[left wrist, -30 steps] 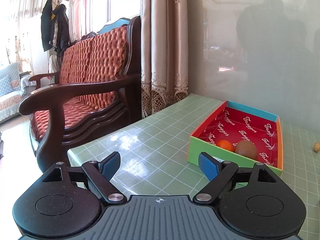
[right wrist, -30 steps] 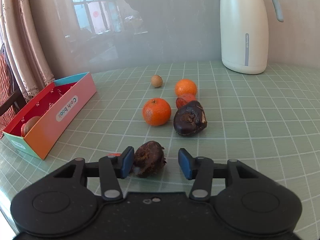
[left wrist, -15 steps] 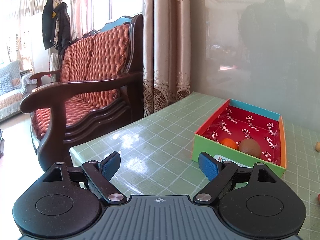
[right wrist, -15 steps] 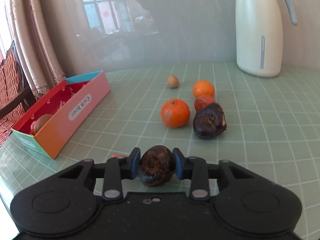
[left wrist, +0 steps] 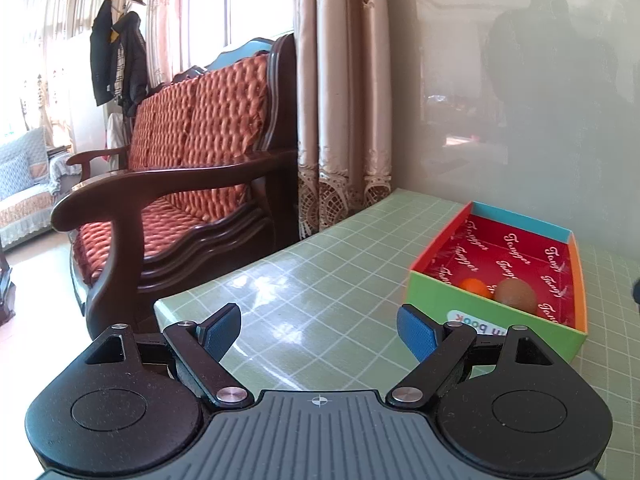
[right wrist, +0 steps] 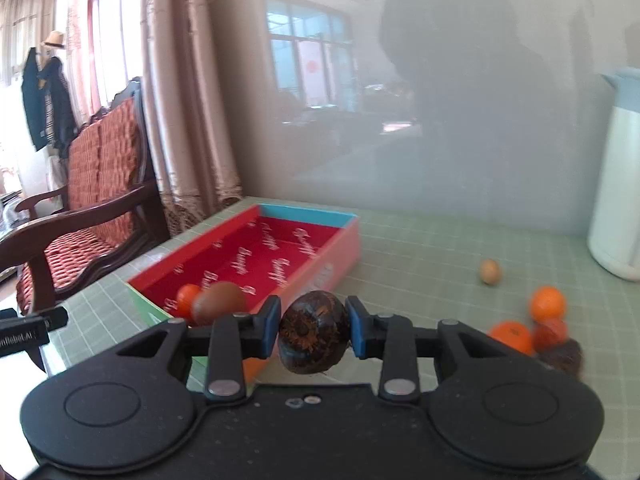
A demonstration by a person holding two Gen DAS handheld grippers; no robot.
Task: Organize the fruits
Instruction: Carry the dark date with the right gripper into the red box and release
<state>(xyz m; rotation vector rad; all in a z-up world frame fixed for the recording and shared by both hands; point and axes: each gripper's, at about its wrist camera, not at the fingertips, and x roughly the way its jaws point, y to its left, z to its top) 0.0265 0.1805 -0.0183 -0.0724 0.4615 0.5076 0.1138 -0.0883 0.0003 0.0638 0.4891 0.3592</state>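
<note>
Sitting in the red-lined box (right wrist: 256,248) are a small orange (right wrist: 187,298) and a brown kiwi (right wrist: 219,303), side by side at the near end. A second ago the dark fruit (right wrist: 313,330) lay on the worktop (right wrist: 432,256) between parted jaws; now the right gripper (right wrist: 313,330) has just clamped on it and lifted it, box looming closer. Wrinkled, near-black, roundish. Left gripper (left wrist: 318,330) hangs with jaws wide, nothing between them

a dark wooden sofa (left wrist: 180,184) with red cushions sits at nine o'clock, beige curtains (left wrist: 340,100) at twelve, glossy grey wall (left wrist: 520,100) at two, sunlit window (left wrist: 200,4) behind.
</note>
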